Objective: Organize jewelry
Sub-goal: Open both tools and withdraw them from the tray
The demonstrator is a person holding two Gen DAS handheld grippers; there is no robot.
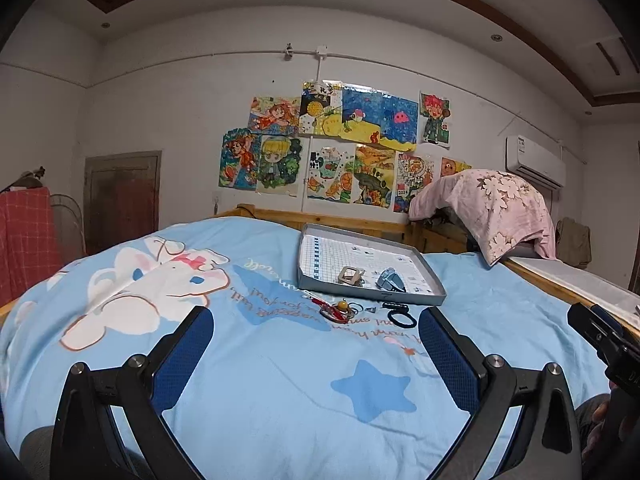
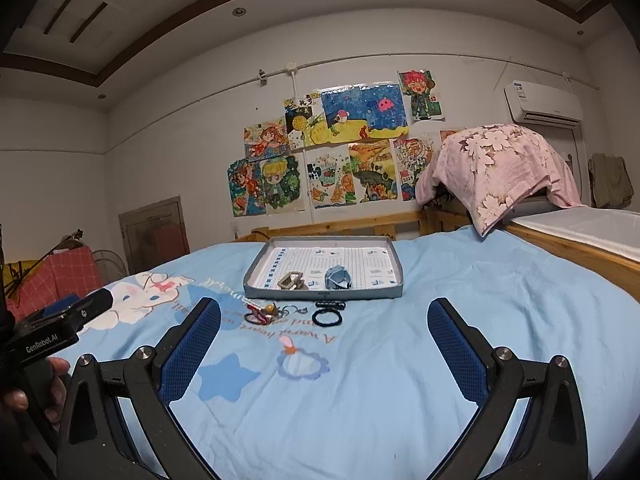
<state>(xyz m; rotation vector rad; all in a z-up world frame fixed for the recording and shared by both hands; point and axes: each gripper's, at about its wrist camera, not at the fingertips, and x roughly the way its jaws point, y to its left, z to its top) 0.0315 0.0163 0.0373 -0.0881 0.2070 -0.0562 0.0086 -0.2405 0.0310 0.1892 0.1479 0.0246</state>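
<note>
A grey shallow tray point(image 1: 434, 286) point(image 2: 256, 270) lies on the blue bedspread, holding a beige hair clip point(image 1: 351, 276) point(image 2: 291, 281) and a blue-grey clip point(image 1: 390, 280) point(image 2: 338, 277). In front of the tray lie a red charm with an orange bead point(image 1: 335, 310) point(image 2: 262, 312), a small metal ring piece point(image 1: 362, 309) point(image 2: 294, 311), a black bar clip point(image 1: 394, 305) point(image 2: 330, 304) and a black hair tie point(image 1: 401, 317) point(image 2: 327, 317). My left gripper point(image 1: 316, 334) is open and empty, short of the items. My right gripper point(image 2: 324, 326) is open and empty, also short of them.
A pink floral cloth point(image 1: 492, 204) point(image 2: 500, 160) covers something at the bed's far right. A wooden headboard point(image 1: 280, 216) point(image 2: 340, 226) runs behind the tray. The other gripper shows at each view's edge point(image 1: 604, 340) point(image 2: 52, 328).
</note>
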